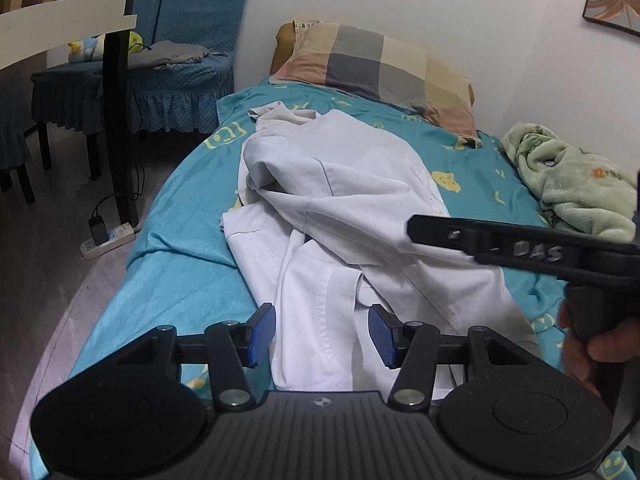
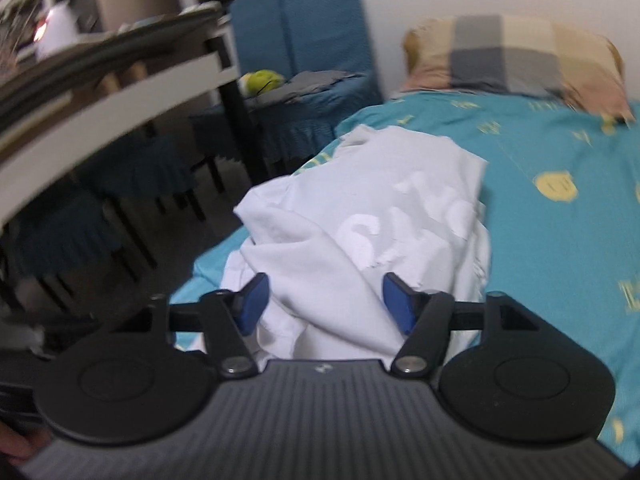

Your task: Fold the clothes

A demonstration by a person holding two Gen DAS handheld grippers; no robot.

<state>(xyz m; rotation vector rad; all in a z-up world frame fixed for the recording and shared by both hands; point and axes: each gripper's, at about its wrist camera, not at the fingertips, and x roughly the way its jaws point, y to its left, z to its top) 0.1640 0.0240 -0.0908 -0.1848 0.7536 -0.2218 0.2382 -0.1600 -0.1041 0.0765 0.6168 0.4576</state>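
A white T-shirt (image 1: 340,208) is seen lying crumpled in a heap on the bed (image 1: 180,280), short of the checked pillow (image 1: 376,68), with raised white lettering showing on one panel. The left claw (image 1: 322,334) is held wide above its ribbed hem; the right claw (image 2: 324,304) is likewise spread, nothing gripped. The cloth is judged light, limp and unslippery, best pinched at hem corners or shoulder seams.

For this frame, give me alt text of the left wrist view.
A crumpled white shirt lies on a teal bedsheet, the open left gripper hovering at its near edge. The right gripper reaches in from the right.
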